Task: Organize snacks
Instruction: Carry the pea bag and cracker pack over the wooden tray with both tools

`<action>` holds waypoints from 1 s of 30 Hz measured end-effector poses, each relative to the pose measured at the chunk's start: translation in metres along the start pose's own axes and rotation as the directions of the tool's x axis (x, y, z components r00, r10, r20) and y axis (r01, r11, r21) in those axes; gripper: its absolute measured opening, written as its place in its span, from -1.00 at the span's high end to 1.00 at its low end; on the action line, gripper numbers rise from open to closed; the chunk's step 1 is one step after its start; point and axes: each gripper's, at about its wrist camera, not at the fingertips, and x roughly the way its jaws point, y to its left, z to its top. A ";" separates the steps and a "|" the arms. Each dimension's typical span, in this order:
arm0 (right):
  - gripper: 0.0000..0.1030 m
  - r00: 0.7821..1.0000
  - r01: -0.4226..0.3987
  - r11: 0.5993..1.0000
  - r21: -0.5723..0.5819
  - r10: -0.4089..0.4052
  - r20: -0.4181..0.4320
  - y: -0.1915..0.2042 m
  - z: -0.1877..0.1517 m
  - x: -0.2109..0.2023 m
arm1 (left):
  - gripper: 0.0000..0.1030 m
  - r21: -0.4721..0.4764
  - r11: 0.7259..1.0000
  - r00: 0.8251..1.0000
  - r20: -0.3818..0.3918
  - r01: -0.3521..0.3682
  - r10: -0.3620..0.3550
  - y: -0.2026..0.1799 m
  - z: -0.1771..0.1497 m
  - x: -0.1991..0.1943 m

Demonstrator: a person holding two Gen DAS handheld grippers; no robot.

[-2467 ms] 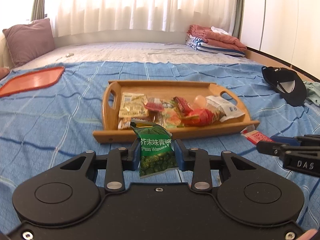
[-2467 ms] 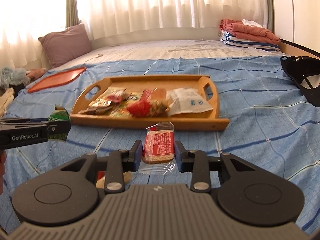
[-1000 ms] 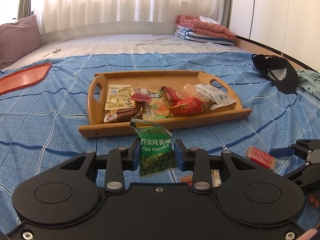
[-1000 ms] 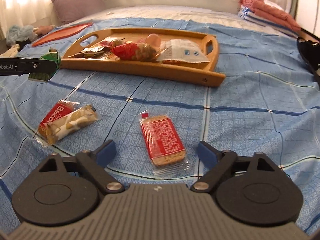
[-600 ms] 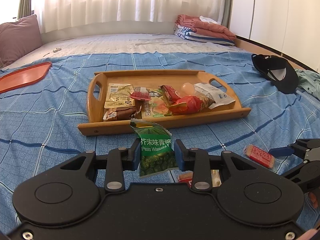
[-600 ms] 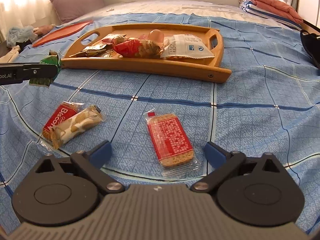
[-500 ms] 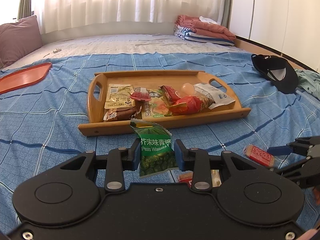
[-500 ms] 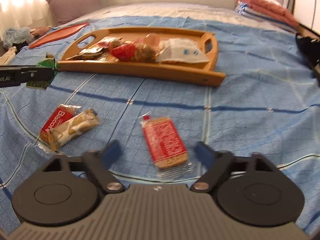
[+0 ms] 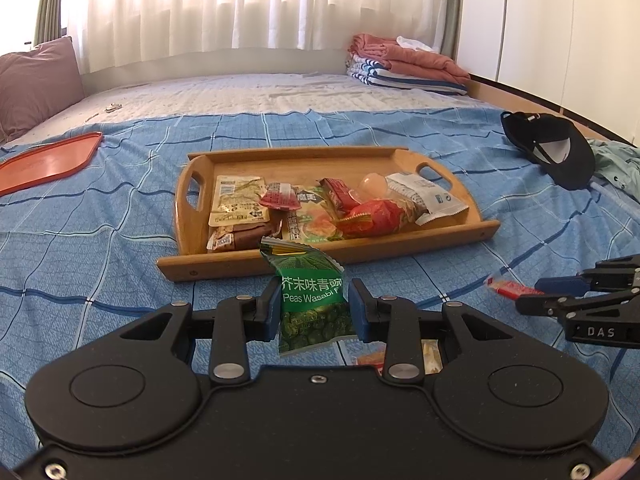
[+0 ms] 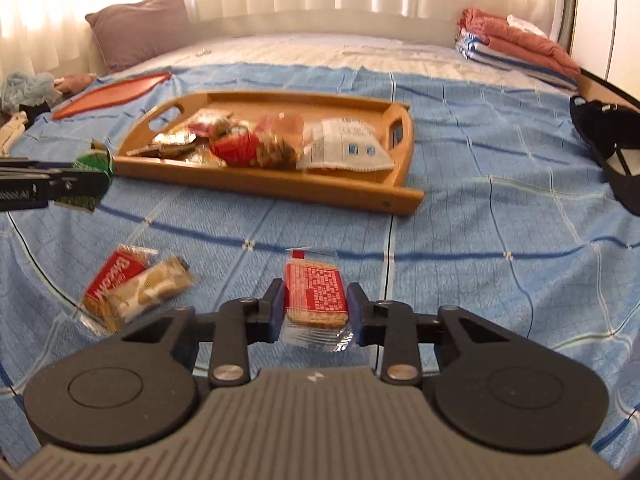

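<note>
My left tool (image 9: 313, 308) is clamped on the green "Peas Wasabi" pack (image 9: 310, 300) just short of the wooden tray (image 9: 320, 258). My right tool (image 10: 315, 307) — wide apart a second ago — is closing on the red cracker pack (image 10: 315, 294), now lifted off the bed (image 10: 480, 240); "DAS" printed on it.

Smooth wooden tray (image 9: 332, 258), glossy plastic wrappers (image 10: 315, 296), woven cloth bedspread (image 9: 88, 248).

bed: blue checked sheet (image 10: 480, 208)
on bed: wooden tray (image 10: 280, 188), orange lid (image 9: 44, 162), black cap (image 9: 556, 152), two snacks (image 10: 132, 288), pillow (image 10: 136, 28), folded laundry (image 9: 404, 64)
</note>
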 end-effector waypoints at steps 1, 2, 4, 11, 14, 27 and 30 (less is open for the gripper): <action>0.27 1.000 -0.002 1.000 -0.001 0.002 0.006 0.001 0.002 -0.001 | 0.36 0.000 1.000 1.000 0.001 0.000 0.000 0.000 0.001 0.000; 0.27 1.000 -0.007 1.000 -0.006 0.007 0.006 0.001 0.005 -0.002 | 0.36 -0.001 1.000 1.000 0.002 -0.001 0.001 0.000 0.001 0.000; 0.19 1.000 -0.018 1.000 -0.015 0.018 -0.001 0.003 0.006 0.000 | 0.36 0.000 1.000 1.000 0.002 0.000 0.000 0.000 0.001 0.000; -0.06 1.000 -0.002 0.999 -0.053 0.000 -0.028 0.010 -0.006 0.027 | 0.36 0.005 1.000 1.000 -0.011 0.003 -0.003 -0.003 -0.003 0.003; -0.07 1.000 0.005 1.000 -0.031 -0.005 -0.007 0.009 -0.006 0.033 | 0.36 0.008 1.000 1.000 -0.012 0.004 -0.004 -0.003 -0.004 0.003; 0.25 0.998 -0.007 1.000 0.005 0.006 0.070 0.013 0.016 0.010 | 0.36 -0.009 1.000 1.000 -0.006 0.006 -0.006 0.001 0.004 0.008; 0.25 0.996 -0.024 0.999 0.037 0.020 0.086 0.011 0.031 0.006 | 0.36 -0.008 1.000 1.000 0.003 0.005 -0.005 0.001 0.013 0.010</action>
